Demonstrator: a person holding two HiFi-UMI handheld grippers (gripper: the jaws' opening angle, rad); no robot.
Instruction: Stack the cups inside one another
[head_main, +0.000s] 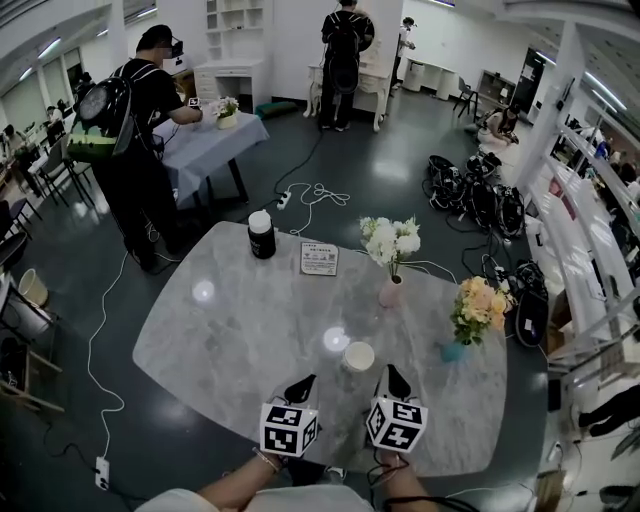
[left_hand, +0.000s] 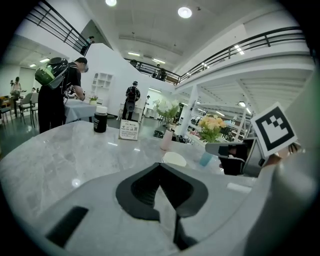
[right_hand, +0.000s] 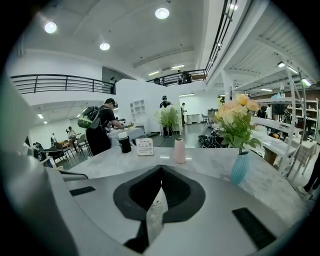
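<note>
A broad oval table of grey-veined marble is filling the middle of the head view. Beyond its far left edge, a person in black clothes with a backpack is leaning over a smaller table under a pale cloth.

At the near edge the left gripper and the right gripper are hanging side by side over the marble. Each is carrying its cube of black-and-white square markers and pointing away from the wearer, slightly downward. The left gripper's jaws are pressing together tip to tip with nothing between them. The right gripper's jaws are likewise meeting at their tips and pinching nothing.

Toward the right edge a bunch of yellow and orange flowers is standing in a small blue vase. Further in, white flowers are rising from a slim pink vase. Near the far edge a black jar with a white lid is standing upright, and just to its right a white printed card is standing.

The cream-white paper cup is sitting upright, mouth up, on the marble. It is just ahead of the gap between the two grippers, nearer the right one and touching neither. Whether other cups are nesting inside it cannot be told.
</note>
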